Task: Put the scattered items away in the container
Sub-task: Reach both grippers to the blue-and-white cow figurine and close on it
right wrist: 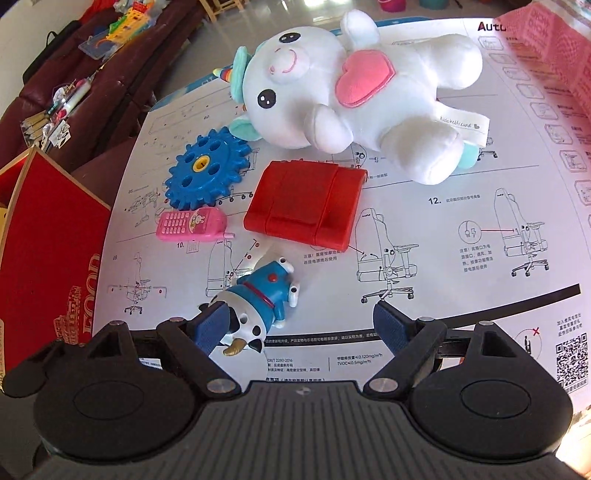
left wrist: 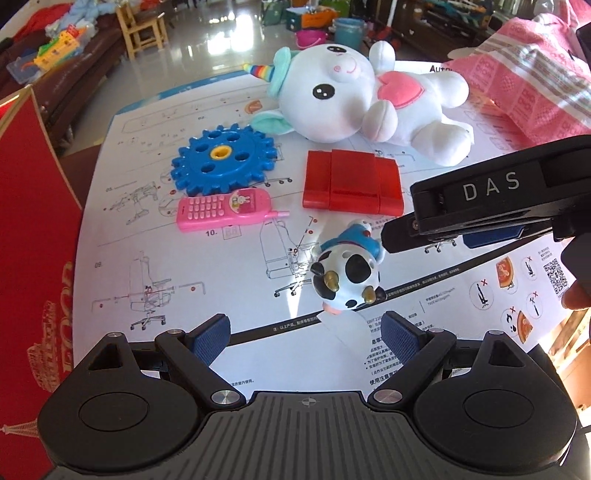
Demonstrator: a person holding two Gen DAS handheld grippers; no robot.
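Note:
Several toys lie on a white instruction sheet [left wrist: 207, 280]: a white unicorn plush [left wrist: 369, 96] [right wrist: 351, 92], a blue gear [left wrist: 225, 162] [right wrist: 207, 170], a pink toy phone [left wrist: 225, 208] [right wrist: 192, 223], a red folded block [left wrist: 351, 184] [right wrist: 306, 203] and a cow-headed figurine in a blue suit [left wrist: 347, 277] [right wrist: 258, 299]. The red cardboard box [left wrist: 37, 258] [right wrist: 55, 229] stands at the left. My left gripper [left wrist: 306, 336] is open and empty, just short of the figurine. My right gripper [right wrist: 303, 325] [left wrist: 424, 236] is open, with the figurine's head against its left pad [right wrist: 214, 328].
A pink checked cloth [left wrist: 535, 74] [right wrist: 554, 55] lies at the table's right side. A brown sofa [left wrist: 55, 81] [right wrist: 110, 74] with small toys on it runs along the left. A wooden chair [left wrist: 140, 29] and buckets [left wrist: 347, 29] stand on the floor beyond.

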